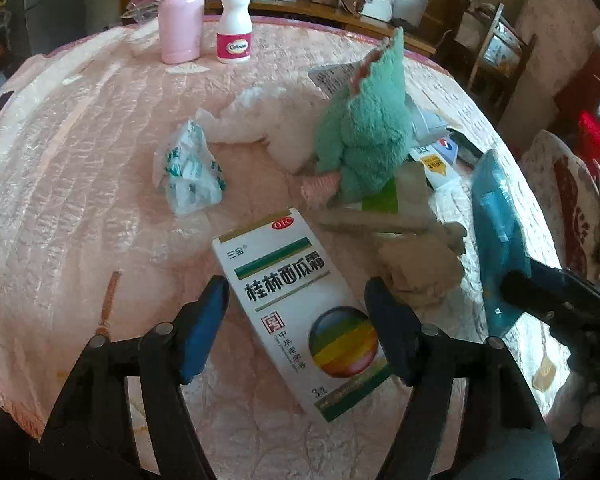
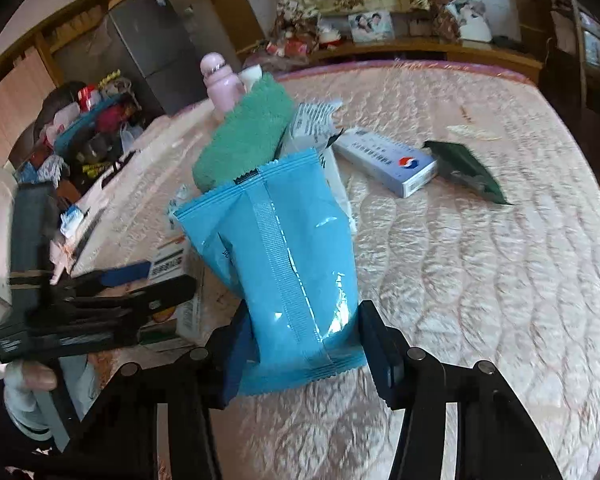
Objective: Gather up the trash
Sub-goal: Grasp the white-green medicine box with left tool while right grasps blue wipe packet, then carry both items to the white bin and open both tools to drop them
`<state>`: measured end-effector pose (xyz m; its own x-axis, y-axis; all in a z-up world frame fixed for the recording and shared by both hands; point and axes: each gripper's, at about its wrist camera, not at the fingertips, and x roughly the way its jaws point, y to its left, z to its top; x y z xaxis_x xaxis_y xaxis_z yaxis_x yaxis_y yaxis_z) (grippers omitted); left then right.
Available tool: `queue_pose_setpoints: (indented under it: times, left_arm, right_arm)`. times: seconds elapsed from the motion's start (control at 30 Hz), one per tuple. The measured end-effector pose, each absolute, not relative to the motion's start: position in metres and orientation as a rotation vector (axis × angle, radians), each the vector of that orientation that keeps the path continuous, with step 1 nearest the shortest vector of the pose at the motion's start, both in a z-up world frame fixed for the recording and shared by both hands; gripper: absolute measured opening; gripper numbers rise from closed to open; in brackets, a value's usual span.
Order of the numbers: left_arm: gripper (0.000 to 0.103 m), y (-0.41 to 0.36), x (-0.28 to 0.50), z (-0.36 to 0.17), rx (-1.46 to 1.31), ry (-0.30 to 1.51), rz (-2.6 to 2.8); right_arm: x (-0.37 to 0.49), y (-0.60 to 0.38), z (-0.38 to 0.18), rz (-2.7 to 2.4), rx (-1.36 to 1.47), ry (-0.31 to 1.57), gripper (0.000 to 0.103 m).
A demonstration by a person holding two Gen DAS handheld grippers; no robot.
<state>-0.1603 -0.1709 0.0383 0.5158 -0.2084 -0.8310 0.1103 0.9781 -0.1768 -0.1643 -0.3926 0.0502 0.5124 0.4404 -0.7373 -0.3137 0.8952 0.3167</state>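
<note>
Our right claw (image 2: 300, 344) is closed on the lower end of a blue wrapper (image 2: 288, 264), its pads pressing the crinkled foil from both sides; the pack stands up ahead of the claw, clear of the bed (image 2: 480, 280). Our left claw (image 1: 296, 320) is spread wide with nothing in it, its fingers either side of a white medicine box (image 1: 300, 312) lying flat on the quilt just below and between them.

The risks, as we judge them: the foil is slick and held only at one end, so a quick swing could let it slide out; the box sits skewed to the left claw (corner toward one pad), so closing now may twist it or pinch quilt fabric along with it. The beige crumpled paper (image 1: 420, 272) lies just right of the left claw and could be dragged in; the green plush toy (image 1: 364, 132) further ahead is likely no trash and should stay. The two claws are near each other, so a collision is possible if both move inward.
</note>
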Motion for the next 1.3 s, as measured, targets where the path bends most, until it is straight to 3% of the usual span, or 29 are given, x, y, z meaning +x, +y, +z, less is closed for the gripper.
queue_pose_setpoints:
  times: [0.17,0.47,0.9,1.3]
  left_arm:
    - [0.058,-0.161,-0.175,0.048,-0.092,1.005,-0.211]
    - [0.057,-0.202,-0.201,0.095,-0.043,0.919,-0.366]
    - [0.057,-0.383,-0.209,0.123,0.077,0.897,-0.742]
    - [0.058,-0.528,-0.198,0.096,0.080,0.950,-0.933]
  right_arm:
    - [-0.186,-0.403,0.059,0.411,0.152,0.889,0.050]
    - [-0.217,-0.439,0.077,0.290,0.206,0.835,0.050]
    - [-0.270,-0.578,0.089,-0.072,0.281,0.822,0.050]
    - [-0.289,-0.696,0.052,-0.429,0.326,0.935,0.050]
